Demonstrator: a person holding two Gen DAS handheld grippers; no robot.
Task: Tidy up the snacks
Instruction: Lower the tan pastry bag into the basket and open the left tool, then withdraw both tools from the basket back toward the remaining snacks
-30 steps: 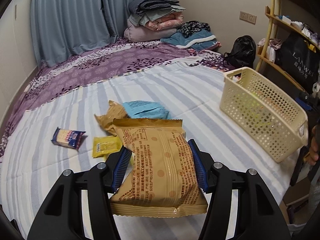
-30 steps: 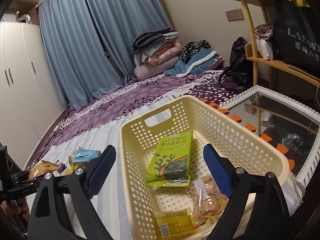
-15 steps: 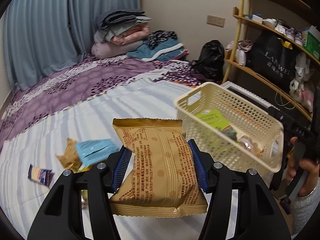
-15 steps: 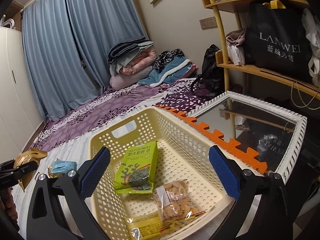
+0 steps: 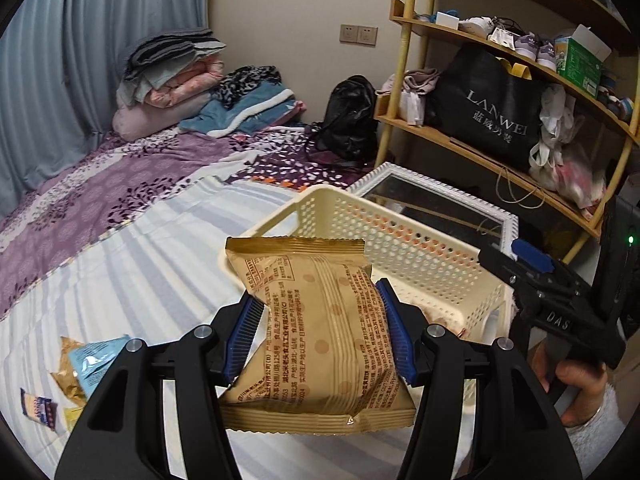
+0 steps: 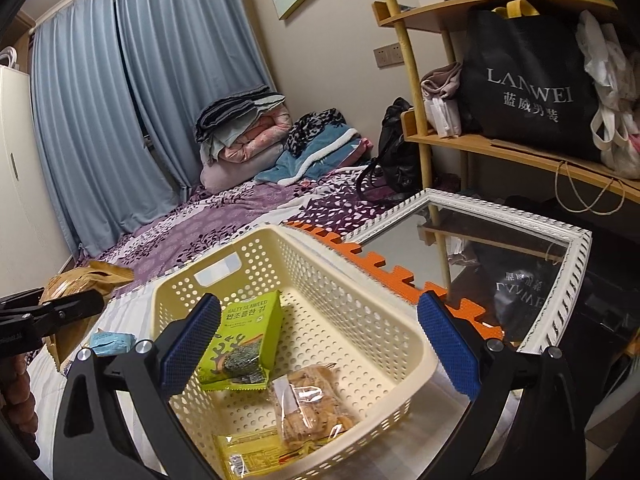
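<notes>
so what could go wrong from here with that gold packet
1. The left gripper pinches the gold packet only at its puffy middle, so it may slip out short of the basket.
2. The right gripper hangs open above the basket, where the packet must go; the two could collide.

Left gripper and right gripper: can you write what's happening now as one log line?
left gripper: shut on tan foil snack packet | right gripper: open, empty, over cream perforated plastic basket | basket: three snacks inside
</notes>
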